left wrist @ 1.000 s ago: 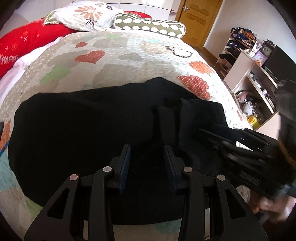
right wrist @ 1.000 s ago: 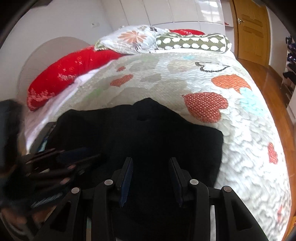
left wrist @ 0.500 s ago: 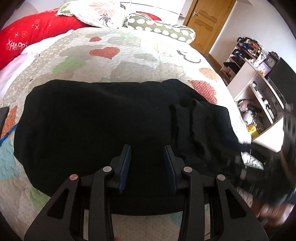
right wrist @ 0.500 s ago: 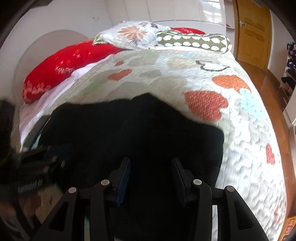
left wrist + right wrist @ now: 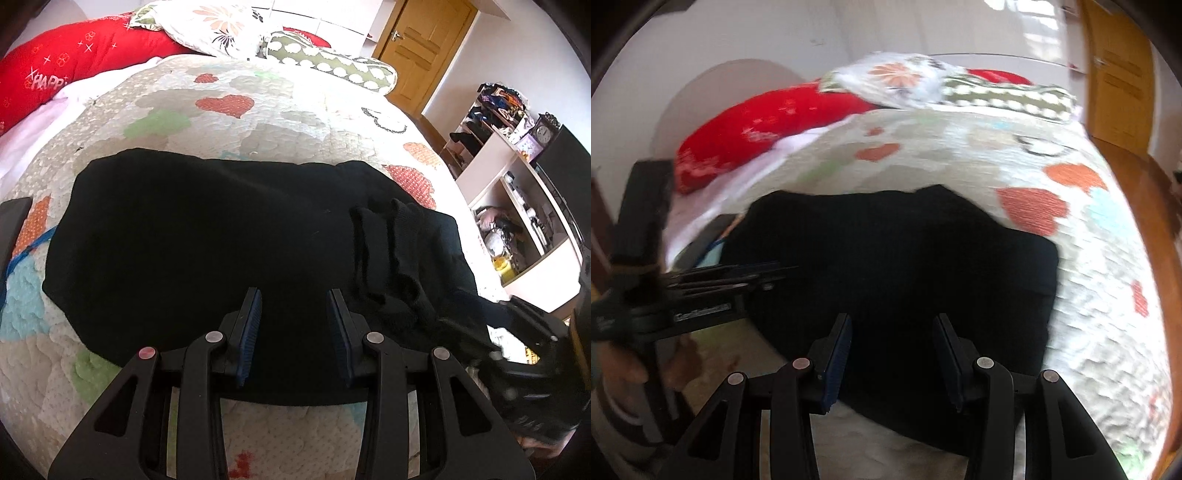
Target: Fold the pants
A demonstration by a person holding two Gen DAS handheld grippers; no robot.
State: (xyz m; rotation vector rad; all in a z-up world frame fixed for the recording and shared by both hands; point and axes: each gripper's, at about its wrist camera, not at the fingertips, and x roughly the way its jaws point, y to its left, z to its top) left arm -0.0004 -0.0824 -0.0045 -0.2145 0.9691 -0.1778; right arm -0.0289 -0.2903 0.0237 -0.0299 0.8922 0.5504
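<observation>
Pants (image 5: pixel 221 236) are spread across a quilt (image 5: pixel 258 122), both grippers held over them with nothing between the fingers.

At far left a red pillow (image 5: pixel 74 62) is seen against the headboard end, with a floral pillow (image 5: pixel 218 26) and a dotted bolster (image 5: pixel 332 66) beside it. The left gripper (image 5: pixel 294 325) is parted above the near edge of the pants, gripping nothing. Bunched folds (image 5: pixel 391 258) are seen toward the right end of the cloth. The right gripper (image 5: pixel 892 354) is likewise spread wide over the pants, released, its view blurred. A shelf (image 5: pixel 517 206) and a door (image 5: pixel 424 48) are seen at right.
</observation>
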